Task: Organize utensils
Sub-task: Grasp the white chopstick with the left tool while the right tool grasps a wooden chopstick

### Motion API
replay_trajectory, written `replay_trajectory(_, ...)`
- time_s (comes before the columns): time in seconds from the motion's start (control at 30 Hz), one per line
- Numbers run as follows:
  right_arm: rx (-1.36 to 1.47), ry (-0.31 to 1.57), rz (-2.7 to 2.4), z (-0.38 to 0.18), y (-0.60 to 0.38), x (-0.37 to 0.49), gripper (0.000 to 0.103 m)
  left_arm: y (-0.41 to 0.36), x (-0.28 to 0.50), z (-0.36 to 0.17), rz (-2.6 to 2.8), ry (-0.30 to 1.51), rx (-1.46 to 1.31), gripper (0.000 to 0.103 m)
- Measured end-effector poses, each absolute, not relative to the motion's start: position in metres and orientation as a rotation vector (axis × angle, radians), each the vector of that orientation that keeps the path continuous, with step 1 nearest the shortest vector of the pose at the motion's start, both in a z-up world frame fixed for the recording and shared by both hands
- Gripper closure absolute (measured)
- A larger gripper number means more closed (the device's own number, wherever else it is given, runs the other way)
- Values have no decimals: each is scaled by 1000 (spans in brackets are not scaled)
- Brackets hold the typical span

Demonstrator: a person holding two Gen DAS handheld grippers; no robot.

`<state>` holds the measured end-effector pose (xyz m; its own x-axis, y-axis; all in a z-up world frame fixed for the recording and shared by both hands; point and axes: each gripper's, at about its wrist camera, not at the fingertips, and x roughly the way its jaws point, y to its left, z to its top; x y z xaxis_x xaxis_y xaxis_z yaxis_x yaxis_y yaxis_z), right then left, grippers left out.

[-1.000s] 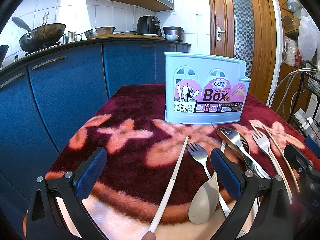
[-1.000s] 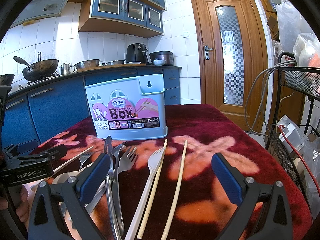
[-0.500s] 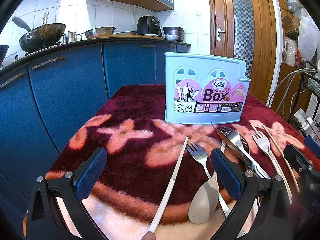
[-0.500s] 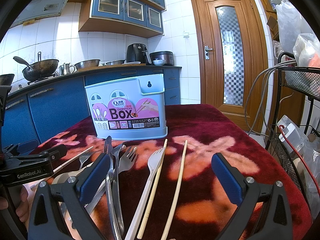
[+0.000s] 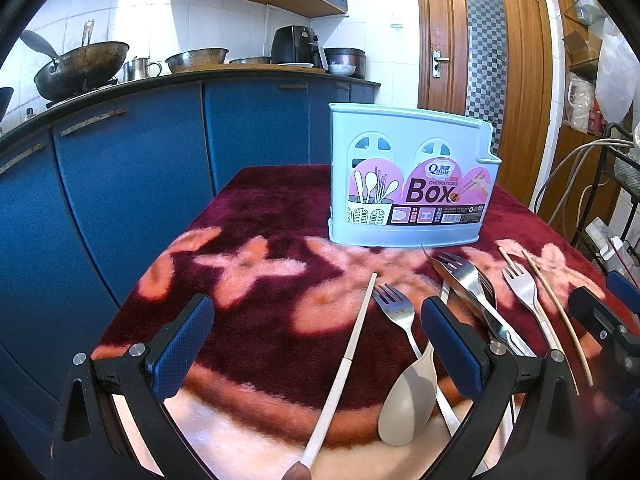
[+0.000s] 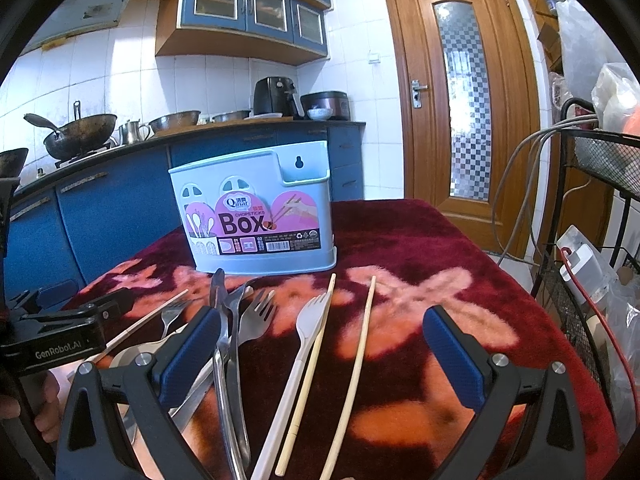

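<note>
— Left wrist view: where's everything?
— Forks (image 5: 394, 312), a spoon (image 5: 408, 394) and chopsticks (image 6: 360, 354) lie on the counter (image 5: 256, 280) before the box (image 5: 408, 188).
— And the tongs?
— Left tongs (image 5: 316, 348) and right tongs (image 6: 320, 360) both gape wide (holding nothing).

A home kitchen: blue cabinets (image 5: 132, 184) under a dark bench (image 6: 192, 136) carrying a wok (image 5: 80, 66), metal bowls (image 6: 174, 120) and an air fryer (image 6: 274, 96), with white wall tiles (image 6: 120, 76) and a wooden door (image 6: 460, 92).
</note>
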<state>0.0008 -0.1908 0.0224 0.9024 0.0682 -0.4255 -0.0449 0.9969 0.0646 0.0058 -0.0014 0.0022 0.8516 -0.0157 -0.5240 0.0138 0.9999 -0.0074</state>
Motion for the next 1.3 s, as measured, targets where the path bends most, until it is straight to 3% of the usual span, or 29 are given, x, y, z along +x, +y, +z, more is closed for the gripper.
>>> replay_trajectory(0.43,47,729,22,28,-225,41,0,9,28,14,-32,657,111,2)
replay_trajectory(0.57,40,821,36,24,-231,54,1,10,39,10,-72,734,130,8)
replay_trajectory(0.87,0,992,108,10,-228,74,20,8,55,-13,-152,895,159,18)
replay_trajectory(0.97,-31,1006,122,11,-225,79,24,8,61,-20,-164,928,172,26)
replay_trajectory(1.17,0,1088,149,10,-230,94,26,5,75,-20,-194,991,194,28)
replay_trajectory(1.3,4,1139,123,12,-238,108,47,2,88,-17,-211,1059,220,29)
